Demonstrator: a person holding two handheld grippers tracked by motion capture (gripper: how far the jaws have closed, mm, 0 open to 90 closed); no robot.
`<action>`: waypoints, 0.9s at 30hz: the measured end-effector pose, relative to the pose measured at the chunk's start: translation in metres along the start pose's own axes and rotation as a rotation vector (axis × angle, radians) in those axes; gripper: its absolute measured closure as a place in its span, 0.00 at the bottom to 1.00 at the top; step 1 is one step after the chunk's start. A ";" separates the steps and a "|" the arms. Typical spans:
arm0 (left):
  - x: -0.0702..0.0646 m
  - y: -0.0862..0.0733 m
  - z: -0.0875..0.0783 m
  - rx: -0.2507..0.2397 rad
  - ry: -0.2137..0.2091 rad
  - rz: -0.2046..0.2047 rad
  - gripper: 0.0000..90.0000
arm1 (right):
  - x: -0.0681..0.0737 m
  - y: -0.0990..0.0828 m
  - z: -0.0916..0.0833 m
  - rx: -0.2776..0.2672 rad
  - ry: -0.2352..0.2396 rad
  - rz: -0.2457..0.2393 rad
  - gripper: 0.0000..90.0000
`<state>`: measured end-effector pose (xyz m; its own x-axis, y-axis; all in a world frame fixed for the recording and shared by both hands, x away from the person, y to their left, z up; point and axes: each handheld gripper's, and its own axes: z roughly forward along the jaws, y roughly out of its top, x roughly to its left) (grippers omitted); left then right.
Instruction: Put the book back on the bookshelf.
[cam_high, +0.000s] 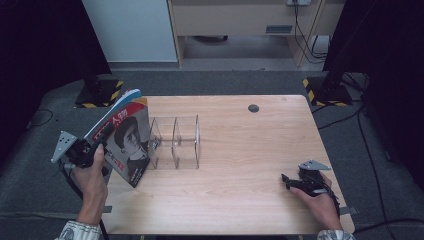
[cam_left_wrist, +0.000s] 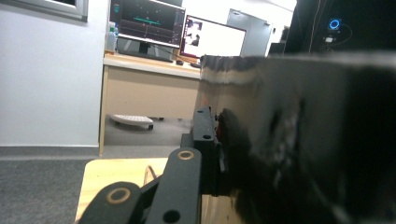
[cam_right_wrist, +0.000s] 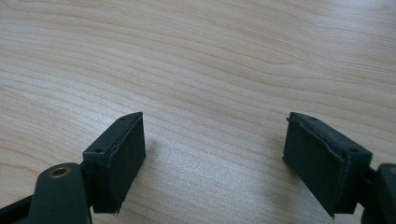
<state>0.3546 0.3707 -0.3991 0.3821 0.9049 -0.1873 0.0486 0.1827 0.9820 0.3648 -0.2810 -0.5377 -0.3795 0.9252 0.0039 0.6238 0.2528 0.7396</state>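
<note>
Two hand-held grippers work over a wooden table (cam_high: 235, 150). The left gripper (cam_high: 100, 145), at the table's left edge, has its jaws clamped on a magazine (cam_high: 127, 142), held tilted in the air with a portrait cover facing out, just beside a clear rack (cam_high: 175, 142) with upright dividers. The right gripper (cam_right_wrist: 212, 161) rests low near the table's right front, jaws wide apart above bare wood.
</note>
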 end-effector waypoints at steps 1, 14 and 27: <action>-0.001 -0.001 -0.001 -0.001 0.001 0.000 0.91 | 0.000 0.000 0.000 -0.001 0.000 0.000 0.23; -0.003 -0.004 -0.001 0.013 0.027 -0.006 0.82 | 0.000 0.000 0.000 -0.001 0.002 -0.003 0.23; -0.002 -0.006 0.003 0.044 0.055 0.002 0.57 | 0.000 0.000 -0.001 0.002 0.005 -0.006 0.23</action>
<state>0.3564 0.3668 -0.4046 0.3308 0.9253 -0.1853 0.0888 0.1650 0.9823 0.3642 -0.2815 -0.5377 -0.3870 0.9221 0.0030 0.6228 0.2590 0.7383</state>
